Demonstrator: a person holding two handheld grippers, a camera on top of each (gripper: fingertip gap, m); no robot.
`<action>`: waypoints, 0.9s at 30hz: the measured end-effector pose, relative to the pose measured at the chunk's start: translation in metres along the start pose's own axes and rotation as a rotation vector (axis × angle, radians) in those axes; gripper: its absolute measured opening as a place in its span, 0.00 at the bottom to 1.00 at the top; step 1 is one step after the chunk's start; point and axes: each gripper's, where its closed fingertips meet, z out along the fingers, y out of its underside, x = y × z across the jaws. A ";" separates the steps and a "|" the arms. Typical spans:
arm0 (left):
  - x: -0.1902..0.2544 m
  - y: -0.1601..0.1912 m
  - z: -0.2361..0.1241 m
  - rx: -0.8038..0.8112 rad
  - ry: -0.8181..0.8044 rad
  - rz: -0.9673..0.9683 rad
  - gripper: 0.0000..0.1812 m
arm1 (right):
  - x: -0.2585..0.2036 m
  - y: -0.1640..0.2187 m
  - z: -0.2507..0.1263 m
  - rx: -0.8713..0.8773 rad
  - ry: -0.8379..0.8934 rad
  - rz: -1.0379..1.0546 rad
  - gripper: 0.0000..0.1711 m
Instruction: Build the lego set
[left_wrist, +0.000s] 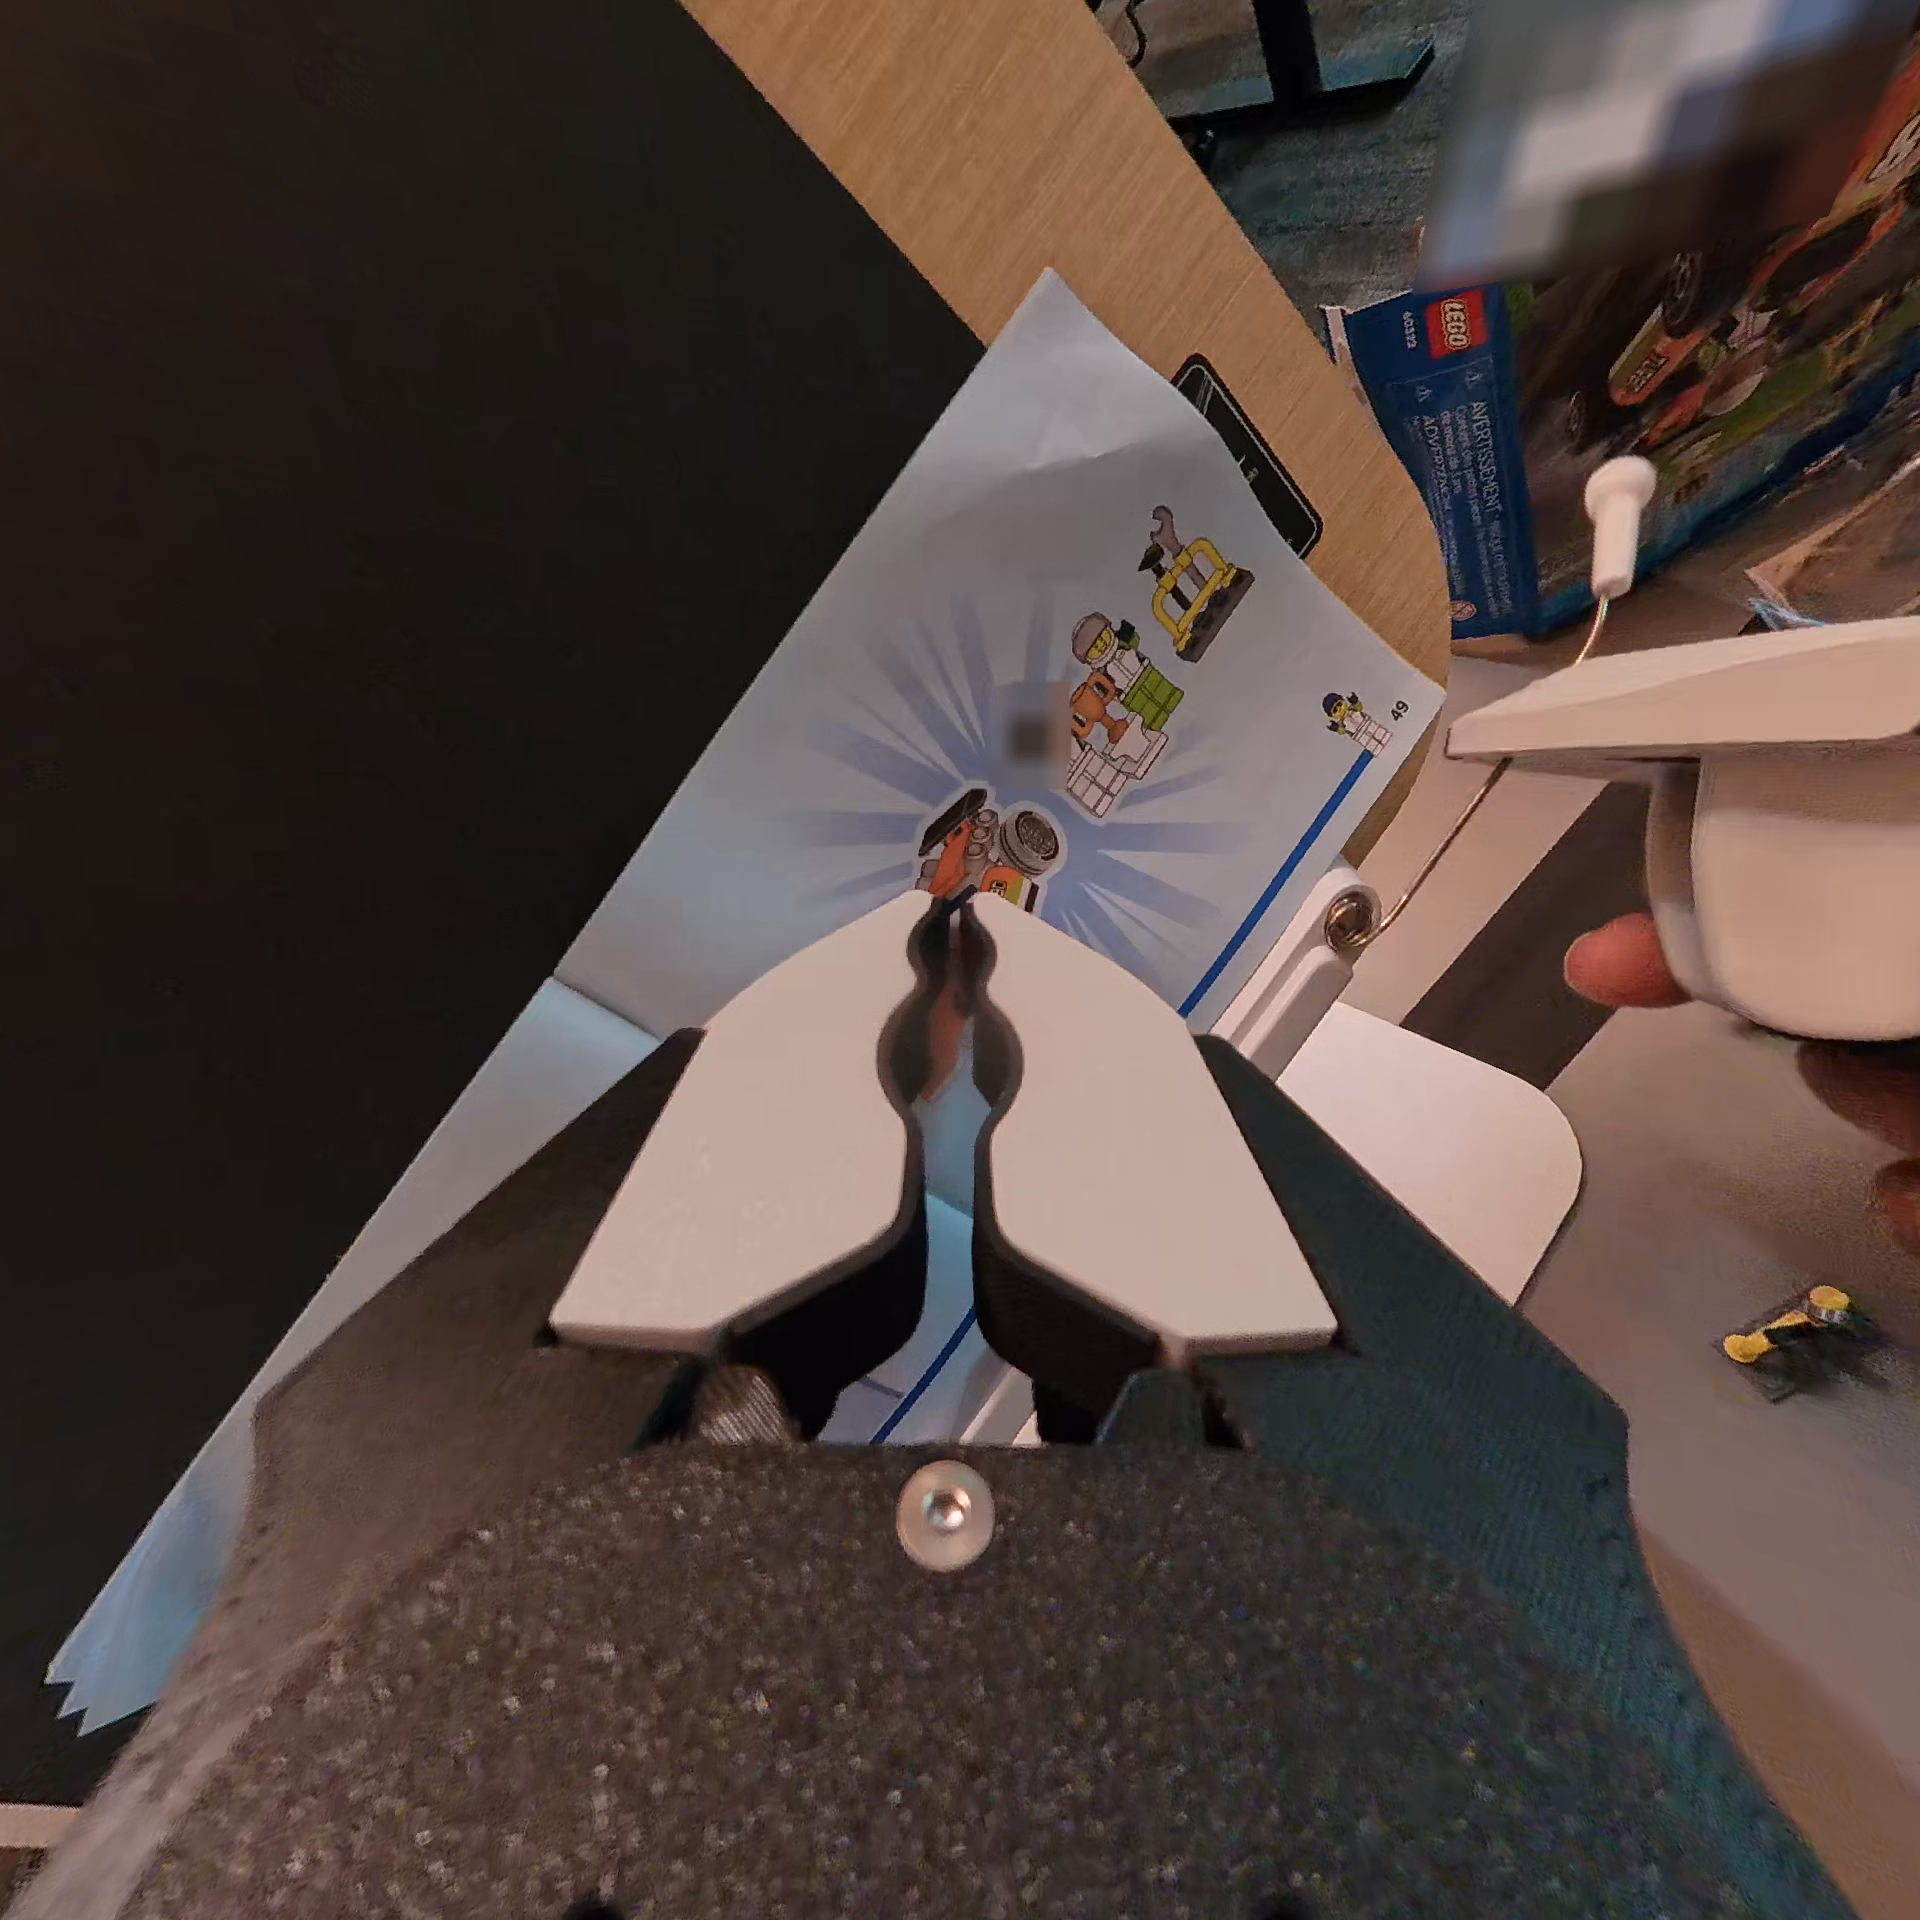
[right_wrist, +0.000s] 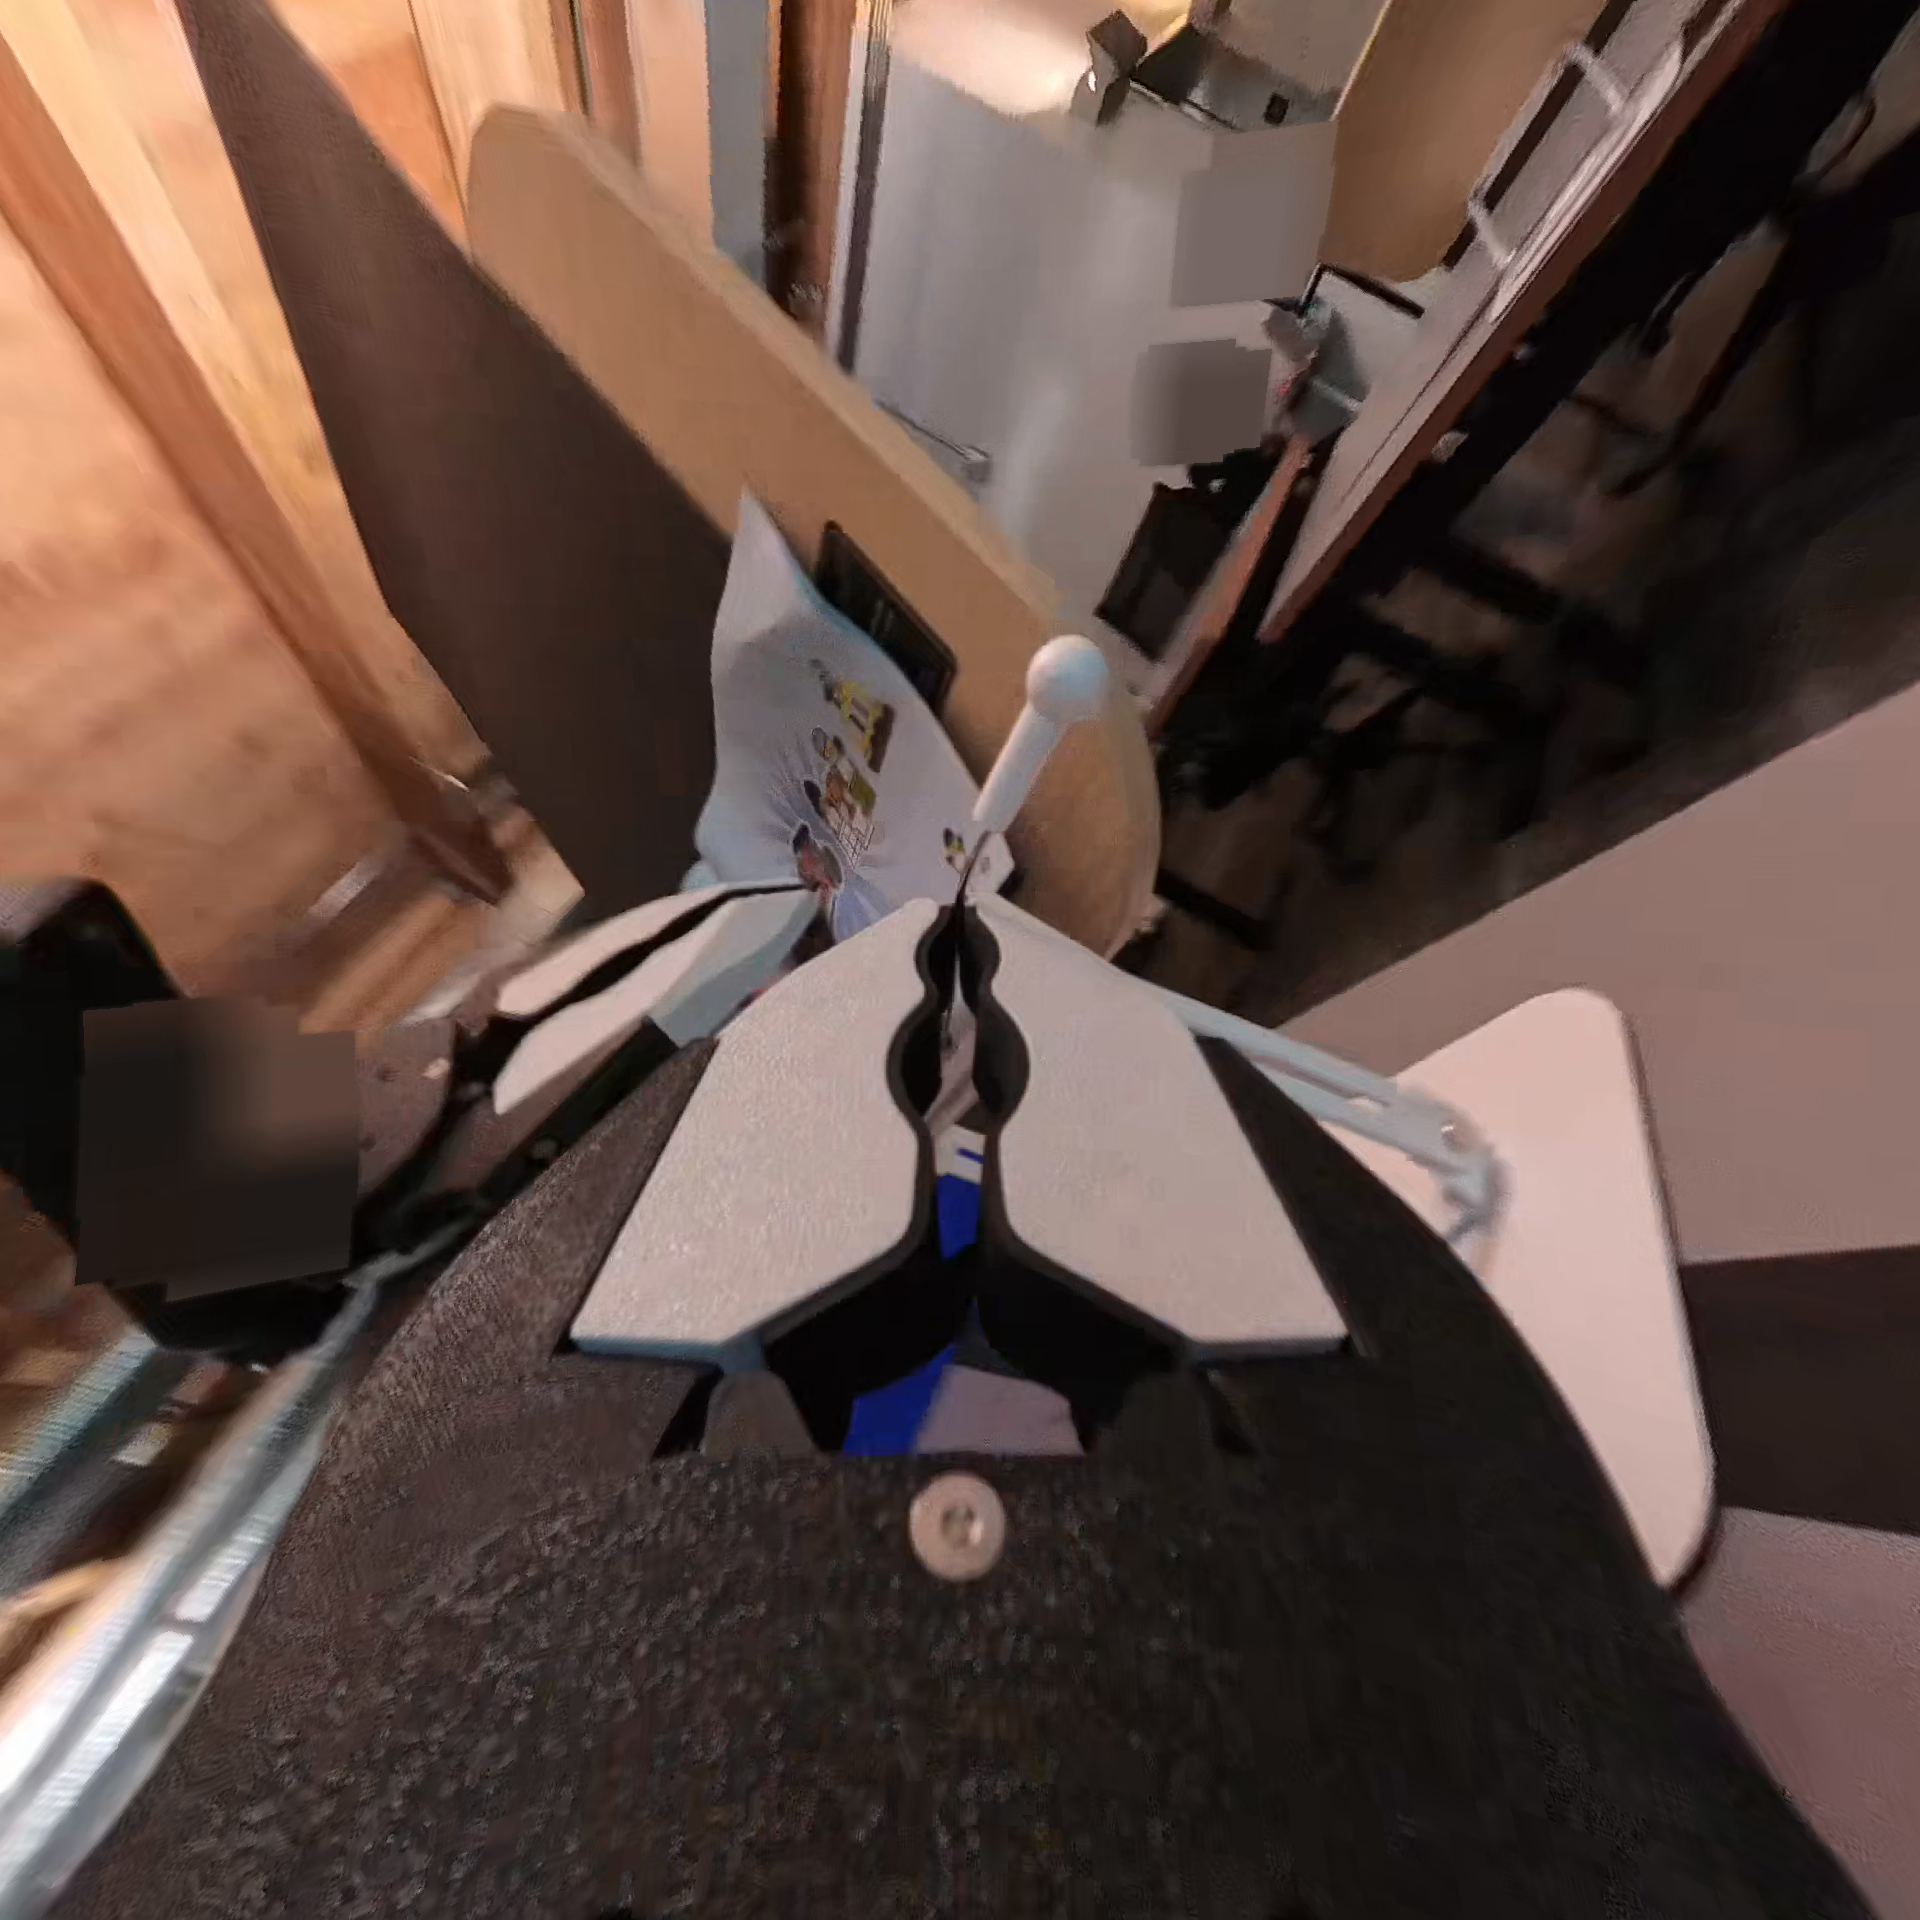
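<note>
Left wrist view has the pale blue paper instruction booklet (left_wrist: 935, 665) lying open on the tan wooden table (left_wrist: 1039, 208), a page of pictured models showing. Left gripper (left_wrist: 951, 914) hangs above it, fingers pressed together on nothing I can see. Right gripper (right_wrist: 956, 925) is likewise closed, seemingly empty. A small yellow-and-black Lego piece (left_wrist: 1787, 1335) waits nearby. Best check the page first, then open wide before reaching.
</note>
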 end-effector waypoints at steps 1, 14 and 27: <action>0.000 0.000 0.000 0.001 0.000 -0.003 0.01 | -0.002 0.000 0.000 -0.012 0.022 -0.059 0.00; 0.003 0.000 -0.002 0.008 0.022 -0.006 0.02 | -0.022 0.004 0.030 -0.274 0.256 -1.020 0.02; 0.011 -0.018 -0.053 0.171 0.071 -0.082 0.12 | -0.056 -0.018 -0.052 -0.204 0.206 -1.071 0.12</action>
